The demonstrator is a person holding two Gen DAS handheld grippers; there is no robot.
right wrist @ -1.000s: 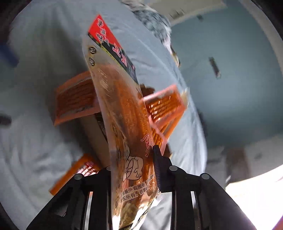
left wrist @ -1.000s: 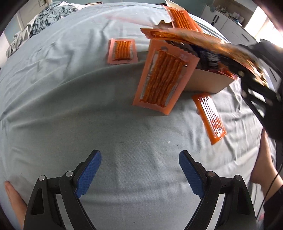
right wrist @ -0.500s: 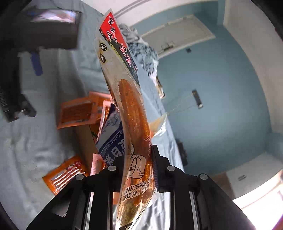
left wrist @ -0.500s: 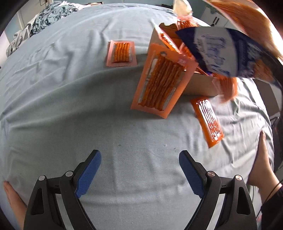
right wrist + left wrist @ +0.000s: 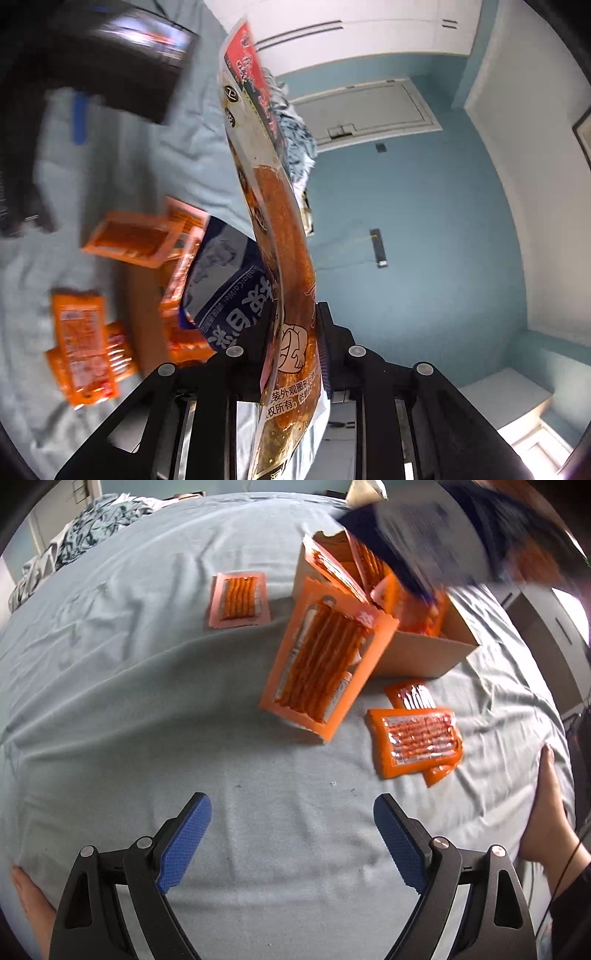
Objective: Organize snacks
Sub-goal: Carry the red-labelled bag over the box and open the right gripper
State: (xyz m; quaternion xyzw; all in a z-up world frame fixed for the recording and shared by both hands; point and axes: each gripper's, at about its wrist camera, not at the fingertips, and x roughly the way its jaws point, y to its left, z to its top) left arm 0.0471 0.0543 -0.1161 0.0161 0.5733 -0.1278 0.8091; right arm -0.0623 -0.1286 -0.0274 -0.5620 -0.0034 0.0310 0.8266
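Right claw [image 5: 291,354] clamped on long sausage pack [image 5: 273,221], pack sticking straight ahead of fingers, box [image 5: 142,295] down to its left. Lower pack lengthwise into box (navy bag [image 5: 229,288] crowds opening). Left claw [image 5: 291,843] spread wide, holding nothing.

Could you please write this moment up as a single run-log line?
left gripper: open, empty above bedsheet | right gripper: shut on long snack pouch | cardboard box: partly filled | loose orange packets beside box

Glossy plastic snack packets [image 5: 413,740], matt cardboard box [image 5: 417,653]
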